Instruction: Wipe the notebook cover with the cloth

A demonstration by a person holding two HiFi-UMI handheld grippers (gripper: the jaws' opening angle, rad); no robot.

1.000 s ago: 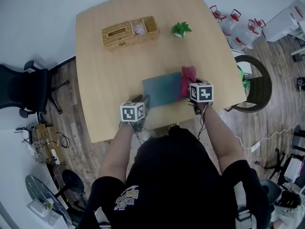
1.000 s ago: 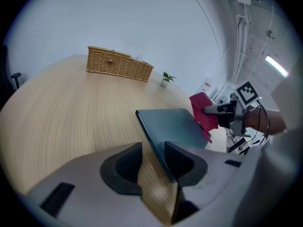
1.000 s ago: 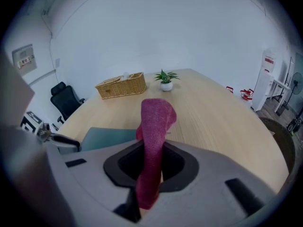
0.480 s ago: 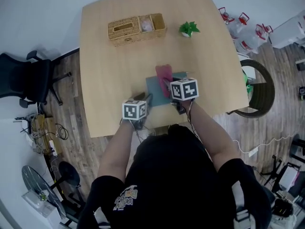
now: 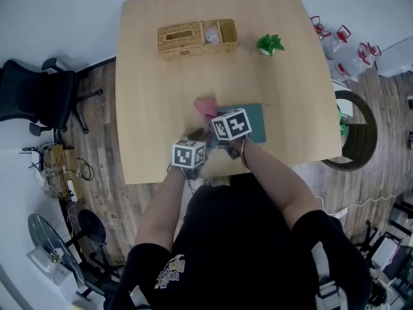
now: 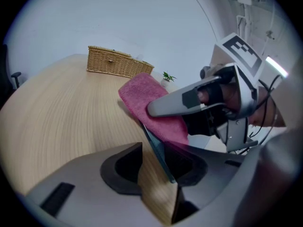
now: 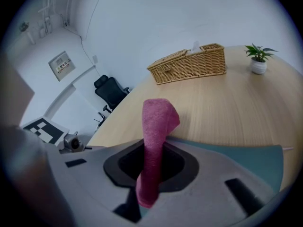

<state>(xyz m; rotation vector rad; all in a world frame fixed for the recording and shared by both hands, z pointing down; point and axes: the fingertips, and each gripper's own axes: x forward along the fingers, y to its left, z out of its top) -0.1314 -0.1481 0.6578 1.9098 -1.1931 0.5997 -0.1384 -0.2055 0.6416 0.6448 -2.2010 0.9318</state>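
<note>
The teal notebook [image 5: 255,123] lies flat near the table's front edge. My right gripper [image 5: 215,117] is shut on the pink cloth [image 5: 206,106], which hangs over the notebook's left end; in the right gripper view the cloth [image 7: 155,126] stands pinched between the jaws above the teal cover [image 7: 251,162]. My left gripper [image 5: 195,138] sits at the notebook's near left corner. Its jaws stand apart astride the notebook's thin edge [image 6: 158,151], with bare wood showing beside it. The cloth [image 6: 144,100] lies just ahead, under one finger [image 6: 177,100] of the right gripper.
A wicker basket [image 5: 197,39] and a small potted plant [image 5: 270,44] stand at the table's far side. A black office chair [image 5: 35,99] is on the floor at the left, and a round stool [image 5: 352,131] at the right. The person's body is close against the table's front edge.
My right gripper has carried the cloth leftward over the notebook, from its right end to its left end. The left gripper has stayed at the near left corner.
</note>
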